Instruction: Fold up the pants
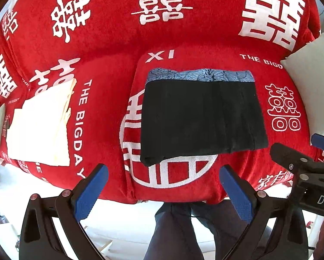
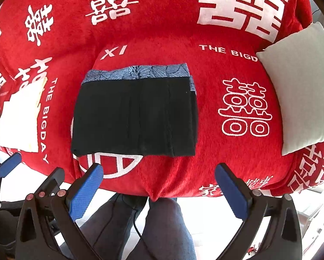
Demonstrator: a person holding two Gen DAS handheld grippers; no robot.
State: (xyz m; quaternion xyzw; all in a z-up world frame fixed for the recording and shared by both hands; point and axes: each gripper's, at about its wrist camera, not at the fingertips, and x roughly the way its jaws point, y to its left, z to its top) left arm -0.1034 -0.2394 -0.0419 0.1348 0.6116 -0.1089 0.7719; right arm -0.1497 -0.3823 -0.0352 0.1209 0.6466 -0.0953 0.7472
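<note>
Pants (image 1: 203, 117) sit as a compact black rectangle in the middle of the sofa seat (image 1: 205, 186), on the red cover with white characters. Patterned blue-grey band (image 1: 200, 74) runs along the far edge, probably lining or an inner layer exposed by the fold. Near edge lies roughly parallel to the seat front, corners mostly squared; near-left corner looks slightly thicker where the layers stack.

Left hand-held gripper (image 1: 164, 186) is spread wide, empty, hovering off the front of the seat and clear of the cloth. Right hand-held gripper (image 2: 159, 186) likewise: wide, nothing between the fingers, held just short of the near edge of the pants. Neither touches the fabric, so the fold is resting on its own.

Judgement: folding looks done or nearly so. Both held back and apart likely means release and check, not a new grab.

Cream folded cloth (image 1: 40, 125) lies on the seat to the left, well apart, probably a finished item set aside. Grey cushion (image 2: 298, 86) leans at the right end, out of the work area. The person's legs (image 2: 153, 227) show below the seat edge, standing close in front.
</note>
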